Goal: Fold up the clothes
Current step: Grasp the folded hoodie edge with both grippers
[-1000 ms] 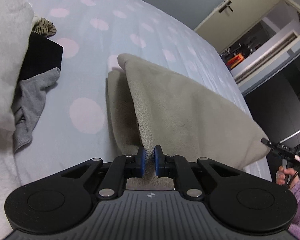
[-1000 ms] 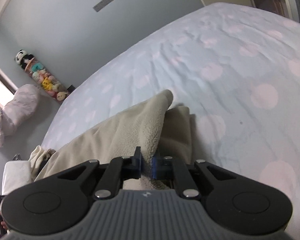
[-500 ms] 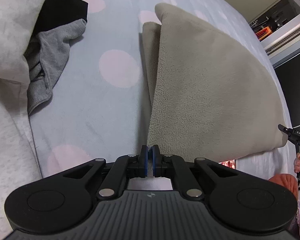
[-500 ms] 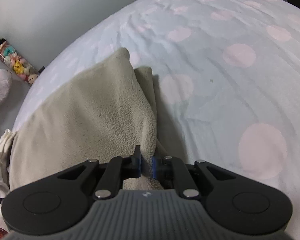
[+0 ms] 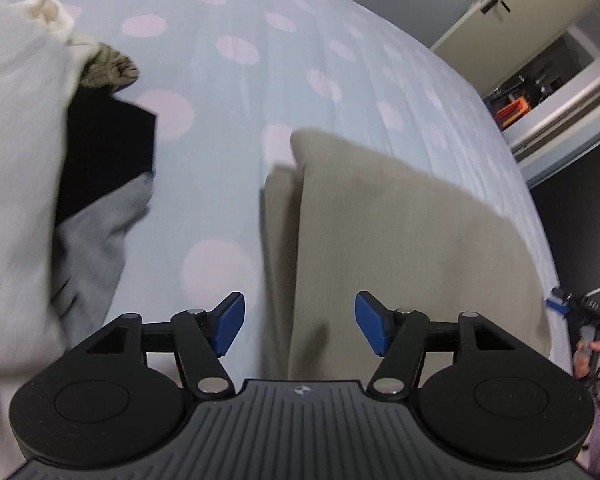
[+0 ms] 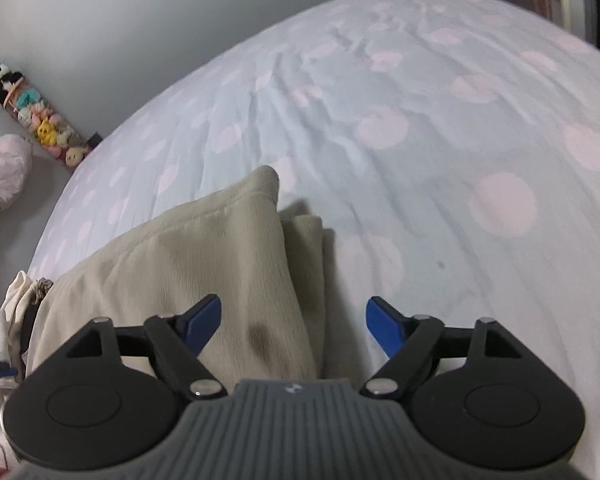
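Across both wrist views spreads a bed (image 5: 228, 128) under a pale blue sheet dotted with large pink circles, lightly creased toward its far side in the right wrist view (image 6: 420, 128). On it lies the beige fleece garment (image 5: 400, 240), folded over on itself so that an upper layer covers most of a lower one; a narrow strip of the lower layer shows along one edge, and the fold's far corner stands up in a soft point (image 6: 236, 248). To the left of it in the left wrist view sits a pile of other clothes (image 5: 16, 184), well apart from the fleece: a big light grey piece, a black piece (image 5: 104, 160) beneath it, a darker grey piece (image 5: 96, 240) trailing onto the sheet, and a brown striped scrap (image 5: 108, 68) at the top. An open cream cupboard (image 5: 540, 60) stands beyond the bed's far corner. Against the wall in the right wrist view hangs a column of small plush toys (image 6: 36, 116).

The left gripper (image 5: 300, 324) hovers over the near edge of the fleece with its blue-tipped fingers spread wide, holding nothing. The right gripper (image 6: 294, 326) is likewise spread wide above the garment's opposite near edge, its fingers clear of the cloth.
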Motion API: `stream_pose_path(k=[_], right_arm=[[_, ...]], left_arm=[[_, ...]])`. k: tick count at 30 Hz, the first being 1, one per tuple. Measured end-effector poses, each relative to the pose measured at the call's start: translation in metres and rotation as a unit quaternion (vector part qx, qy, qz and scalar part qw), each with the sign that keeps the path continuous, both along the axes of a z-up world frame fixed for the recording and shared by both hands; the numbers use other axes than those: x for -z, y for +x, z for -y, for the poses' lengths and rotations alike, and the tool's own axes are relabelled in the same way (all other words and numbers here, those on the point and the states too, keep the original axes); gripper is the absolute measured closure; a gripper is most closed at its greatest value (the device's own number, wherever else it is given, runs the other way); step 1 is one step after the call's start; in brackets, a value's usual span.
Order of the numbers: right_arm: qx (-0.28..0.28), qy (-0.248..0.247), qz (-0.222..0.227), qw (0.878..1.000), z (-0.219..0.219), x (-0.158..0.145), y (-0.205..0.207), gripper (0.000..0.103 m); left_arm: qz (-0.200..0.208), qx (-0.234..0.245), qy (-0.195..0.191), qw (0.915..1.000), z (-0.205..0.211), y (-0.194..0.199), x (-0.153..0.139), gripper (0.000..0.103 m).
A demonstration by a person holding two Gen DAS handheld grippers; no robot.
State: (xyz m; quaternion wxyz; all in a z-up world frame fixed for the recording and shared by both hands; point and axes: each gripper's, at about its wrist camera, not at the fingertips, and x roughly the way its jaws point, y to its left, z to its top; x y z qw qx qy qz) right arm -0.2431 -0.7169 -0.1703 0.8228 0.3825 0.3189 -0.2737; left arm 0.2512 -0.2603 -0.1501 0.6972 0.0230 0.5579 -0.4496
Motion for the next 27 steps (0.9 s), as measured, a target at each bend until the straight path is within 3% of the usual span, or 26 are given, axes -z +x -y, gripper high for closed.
stream_pose_path(k=[6,12,21,23,24,25,27], right_arm=[[-0.040,0.037,-0.024,0.998,0.034,0.024,0.043,0.017],[-0.071,0.077,-0.026,0.994,0.058,0.052,0.066,0.013],[-0.087,0.140,0.015,0.986,0.072,0.087,0.073,0.014],[-0.089,0.153,0.031,0.984,0.072,0.090,0.071,0.016],[-0.091,0.157,0.037,0.983,0.071,0.091,0.070,0.020],[-0.093,0.160,0.042,0.982,0.070,0.090,0.069,0.022],[-0.098,0.165,0.053,0.980,0.068,0.089,0.067,0.039]], left_arm=[[-0.028,-0.001,0.027,0.9993,0.043,0.026,0.039,0.042],[-0.067,0.001,0.020,0.9975,0.058,0.037,0.079,0.037],[-0.080,0.001,-0.032,0.9963,0.054,0.035,0.096,0.035],[-0.085,-0.002,-0.039,0.9956,0.054,0.033,0.098,0.043],[-0.088,-0.003,-0.042,0.9952,0.054,0.031,0.099,0.053],[-0.092,-0.005,-0.046,0.9947,0.054,0.030,0.100,0.054],[-0.088,-0.006,-0.047,0.9950,0.053,0.028,0.098,0.061]])
